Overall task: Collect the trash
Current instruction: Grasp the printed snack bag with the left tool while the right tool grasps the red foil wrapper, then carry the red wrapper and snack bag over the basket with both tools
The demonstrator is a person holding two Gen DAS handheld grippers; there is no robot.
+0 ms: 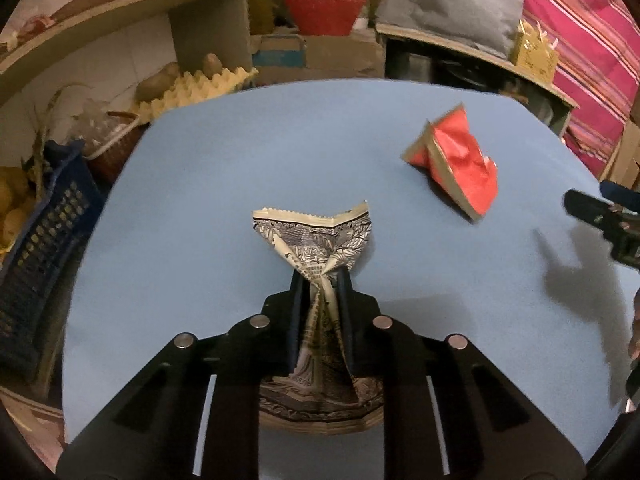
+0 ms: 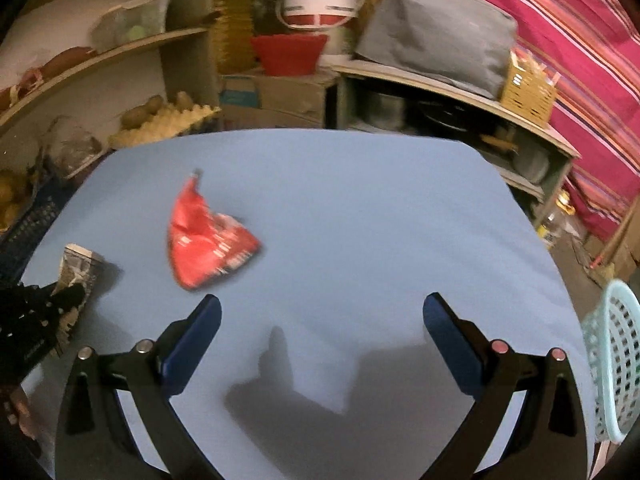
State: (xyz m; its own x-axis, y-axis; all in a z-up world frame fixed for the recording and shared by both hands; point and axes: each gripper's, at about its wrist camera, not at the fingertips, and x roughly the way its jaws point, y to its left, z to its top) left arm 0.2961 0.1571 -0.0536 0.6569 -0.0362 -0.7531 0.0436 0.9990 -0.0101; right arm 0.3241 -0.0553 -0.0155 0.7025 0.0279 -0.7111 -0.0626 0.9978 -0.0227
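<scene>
My left gripper [image 1: 320, 276] is shut on a patterned black-and-cream wrapper [image 1: 316, 236], pinching its middle so the top fans out above the blue table [image 1: 224, 184]. From the right wrist view the same wrapper [image 2: 80, 264] shows at the far left, held by the left gripper [image 2: 68, 294]. A crumpled red wrapper [image 1: 456, 168] lies on the table to the right of the left gripper. My right gripper [image 2: 322, 316] is open with nothing between its fingers; the red wrapper [image 2: 204, 236] lies ahead of it to the left. The right gripper's tip shows at the right edge [image 1: 600, 216].
A pale blue mesh basket [image 2: 616, 364] stands off the table's right edge. A dark blue crate [image 1: 36, 248] sits left of the table. Shelves with an egg tray [image 1: 200, 88], a red basket [image 1: 324, 14] and a grey bag [image 1: 452, 4] stand behind.
</scene>
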